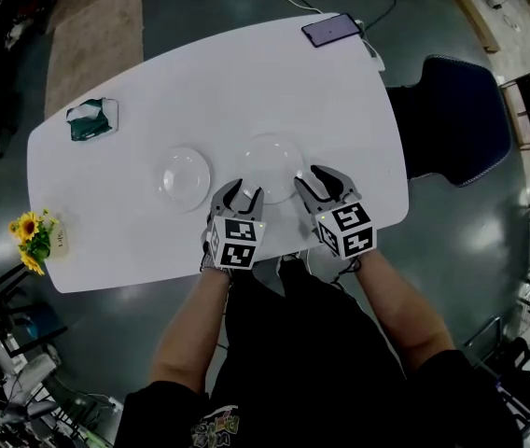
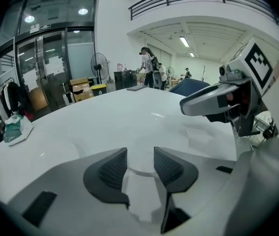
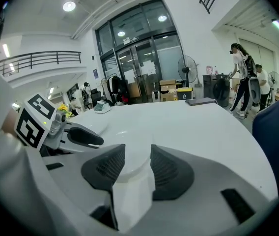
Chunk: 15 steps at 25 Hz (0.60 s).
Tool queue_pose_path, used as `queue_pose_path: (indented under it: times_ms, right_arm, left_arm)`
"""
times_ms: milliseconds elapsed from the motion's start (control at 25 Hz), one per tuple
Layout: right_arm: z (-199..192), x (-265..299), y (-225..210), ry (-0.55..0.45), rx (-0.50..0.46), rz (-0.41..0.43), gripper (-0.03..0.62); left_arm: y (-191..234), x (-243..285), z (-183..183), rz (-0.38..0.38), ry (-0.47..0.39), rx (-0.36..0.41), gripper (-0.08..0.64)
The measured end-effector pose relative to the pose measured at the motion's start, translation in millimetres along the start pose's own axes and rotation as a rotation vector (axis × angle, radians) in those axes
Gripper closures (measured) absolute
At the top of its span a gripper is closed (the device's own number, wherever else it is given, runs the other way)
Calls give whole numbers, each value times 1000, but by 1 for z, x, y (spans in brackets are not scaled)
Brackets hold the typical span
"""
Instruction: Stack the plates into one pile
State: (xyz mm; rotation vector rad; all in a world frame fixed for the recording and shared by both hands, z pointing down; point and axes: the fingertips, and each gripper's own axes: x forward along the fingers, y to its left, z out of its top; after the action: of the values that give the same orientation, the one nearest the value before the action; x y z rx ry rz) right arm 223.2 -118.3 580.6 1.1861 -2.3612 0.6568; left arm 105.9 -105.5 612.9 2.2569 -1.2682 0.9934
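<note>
Closing in on the near rim of one plate at the table's [image 1: 246,82] near edge, roughly mid-length, both tools side by side. The left gripper [image 2: 140,155] is standing about half open, with its pads touching nothing and the plate rim showing in the gap just past the tips. The right gripper [image 3: 137,154] is showing the same: jaws part open, rim curving across the gap, nothing clamped. So neither one is holding anything.

The near plate [image 1: 271,161] is lying flat just inside that near edge. The second plate [image 1: 183,177] is lying just beside it toward the left end, close but not touching.

As I'm reading it, the step in hand is getting a grip on the near plate to carry it onto the other.
- Both sets of jaws are spreading sideways, flat to the tabletop, so closing now is probably catching little.
- I'm thinking each wrist needs rolling so one pad is going under the lip and one on top.
- Both sides should be closing evenly and lifting level, not dragging, and centring before lowering. The glossy surfaces are looking slippery.

Counting outward:
- 2 grippers
- 2 plates
- 1 bunch of sunflowers [image 1: 30,236] off the near-left edge
- 1 green packet [image 1: 92,119] near the far-left edge
- 1 phone [image 1: 332,29] at the far-right corner
- 1 dark chair [image 1: 456,119] beyond the right end
</note>
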Motion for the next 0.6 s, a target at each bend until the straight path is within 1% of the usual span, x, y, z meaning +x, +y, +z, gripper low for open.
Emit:
queue_pose_path:
  times_ms: [280, 480, 600]
  right_arm:
    - [-4, 5, -3, 15, 70, 5, 411]
    - [-6, 7, -4, 20, 86, 10, 411]
    - [-6, 8, -5, 26, 112, 18, 411]
  left_arm:
    - [0, 0, -1, -4, -5, -15, 373]
    - [1, 0, -2, -6, -10, -22, 373]
    - [1, 0, -2, -10, -12, -25, 373]
